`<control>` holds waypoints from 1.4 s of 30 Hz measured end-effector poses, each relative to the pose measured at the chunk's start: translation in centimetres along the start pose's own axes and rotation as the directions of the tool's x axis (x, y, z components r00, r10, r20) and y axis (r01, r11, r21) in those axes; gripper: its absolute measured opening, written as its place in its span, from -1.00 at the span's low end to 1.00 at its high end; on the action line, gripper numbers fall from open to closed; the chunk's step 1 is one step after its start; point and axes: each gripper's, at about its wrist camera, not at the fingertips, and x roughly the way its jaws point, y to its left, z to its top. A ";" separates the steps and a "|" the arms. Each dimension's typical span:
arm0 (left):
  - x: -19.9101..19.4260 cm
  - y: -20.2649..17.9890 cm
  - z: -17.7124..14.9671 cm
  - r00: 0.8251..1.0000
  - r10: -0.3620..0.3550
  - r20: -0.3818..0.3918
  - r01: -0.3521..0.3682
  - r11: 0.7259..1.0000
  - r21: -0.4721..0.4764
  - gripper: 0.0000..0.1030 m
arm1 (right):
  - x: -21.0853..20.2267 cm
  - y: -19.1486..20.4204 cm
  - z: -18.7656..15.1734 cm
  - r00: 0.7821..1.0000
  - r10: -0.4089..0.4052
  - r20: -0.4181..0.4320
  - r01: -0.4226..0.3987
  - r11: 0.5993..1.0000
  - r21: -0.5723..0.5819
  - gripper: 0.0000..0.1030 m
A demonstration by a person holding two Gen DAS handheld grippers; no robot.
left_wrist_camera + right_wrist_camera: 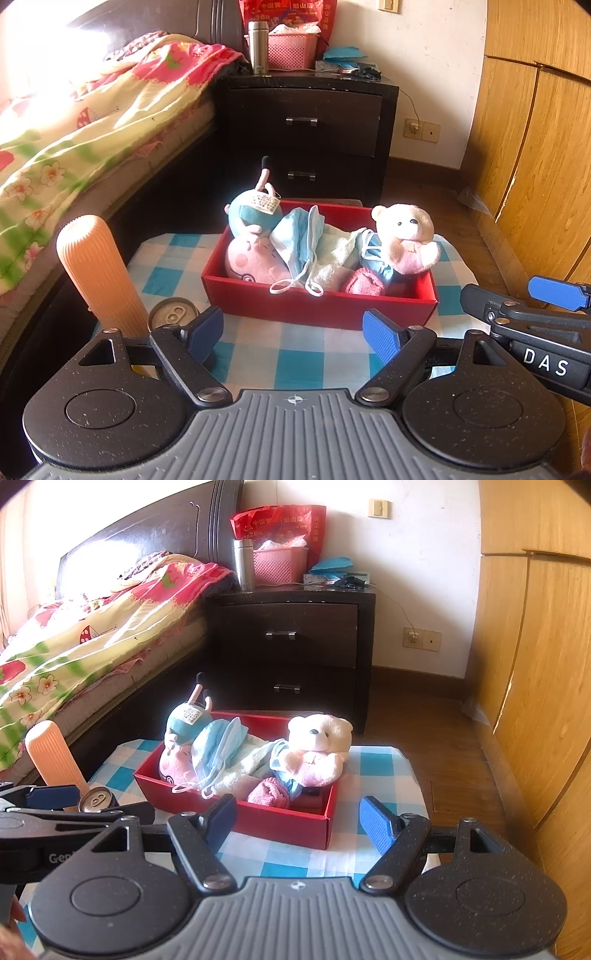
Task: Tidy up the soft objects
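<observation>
A red box (317, 304) (273, 821) stands on a blue-and-white checked table. It holds a pink pig plush in blue clothes (251, 236) (179, 749), blue face masks (301, 240) (218, 753), a pale towel (338, 258), a pink cloth (364, 282) (267, 794) and a white bear in pink (406, 236) (319, 747) at its right end. My left gripper (293, 332) is open and empty, in front of the box. My right gripper (297, 821) is open and empty, near the box's front right corner; it also shows at the right of the left wrist view (524, 306).
An orange ribbed bottle (98, 273) (53, 757) and a drink can (171, 314) (96, 799) stand left of the box. A bed (74, 129) lies on the left, a dark nightstand (306, 136) behind, a wooden wardrobe (535, 147) on the right.
</observation>
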 end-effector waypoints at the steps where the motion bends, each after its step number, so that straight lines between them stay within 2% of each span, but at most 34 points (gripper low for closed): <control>1: 0.0 0.0 0.0 1.000 0.001 0.001 -0.001 1.000 0.001 0.57 | 0.0 0.0 0.0 1.000 0.000 0.001 0.000 1.000 0.001 0.01; 22: -0.5 -0.4 0.0 0.999 0.034 0.037 -0.035 0.999 0.024 0.58 | -0.2 -0.1 0.1 1.000 0.003 0.007 -0.003 1.000 0.012 0.01; 30: -1.0 -0.6 0.0 0.995 0.059 0.077 -0.063 0.997 0.045 0.58 | -0.4 -0.2 0.1 1.000 0.015 0.017 -0.015 1.000 0.023 0.01; 42: -0.8 -0.7 0.0 0.996 0.061 0.065 -0.065 0.997 0.053 0.58 | -0.5 -0.1 0.2 0.999 0.021 0.028 -0.022 0.999 0.028 0.01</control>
